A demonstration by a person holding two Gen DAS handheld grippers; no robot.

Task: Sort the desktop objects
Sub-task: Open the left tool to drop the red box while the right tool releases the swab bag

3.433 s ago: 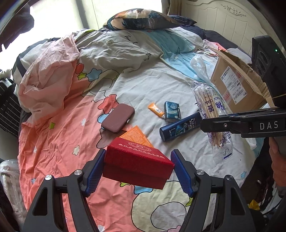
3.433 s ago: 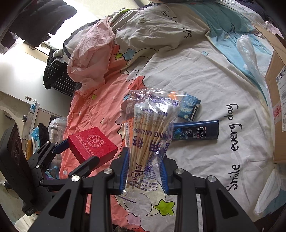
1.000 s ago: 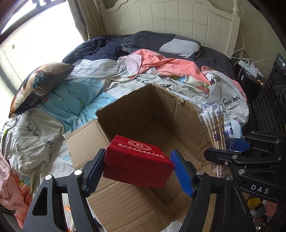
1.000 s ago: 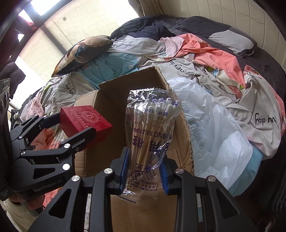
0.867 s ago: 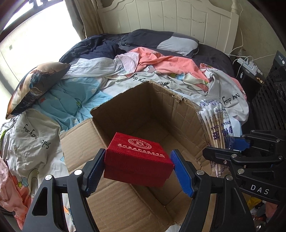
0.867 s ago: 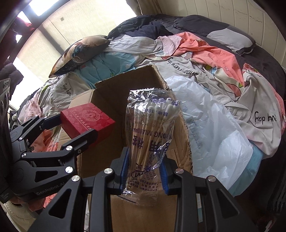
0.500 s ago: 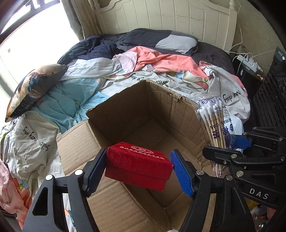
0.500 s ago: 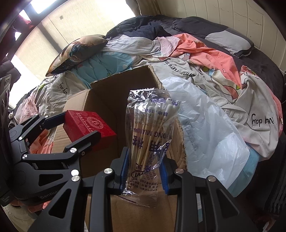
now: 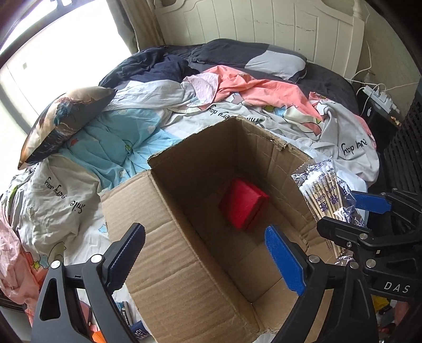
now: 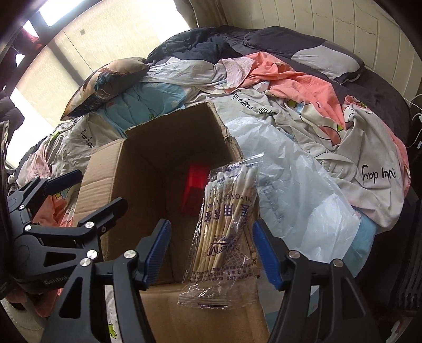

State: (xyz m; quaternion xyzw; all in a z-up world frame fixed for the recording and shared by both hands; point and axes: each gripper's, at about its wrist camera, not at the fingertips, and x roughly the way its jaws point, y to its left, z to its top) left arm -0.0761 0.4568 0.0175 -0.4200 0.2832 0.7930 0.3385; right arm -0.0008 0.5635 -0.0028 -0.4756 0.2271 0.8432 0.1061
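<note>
An open cardboard box (image 9: 168, 237) sits on the bed. The red gift box (image 9: 244, 207) lies tilted on its floor, also visible in the right wrist view as the red gift box (image 10: 195, 184). My left gripper (image 9: 207, 257) hovers over the box, its jaws opening with nothing between them. A clear bag of cotton swabs (image 10: 226, 224) hangs loose and tilted between the blue pads of my right gripper (image 10: 212, 253). Those jaws are opening, and the pads do not press on the bag. The bag is above the box's near right wall.
Rumpled bedding surrounds the box. A patterned pillow (image 9: 63, 124) lies to the left and a white plastic bag (image 10: 295, 190) to the right. A white headboard (image 9: 263, 23) stands behind, a power strip (image 9: 379, 97) at far right. Small items lie beside the box's near corner.
The left jaws spread and the red gift box dropped from them onto the box floor. The right jaws spread off the swab bag, which now tilts loose between them.
</note>
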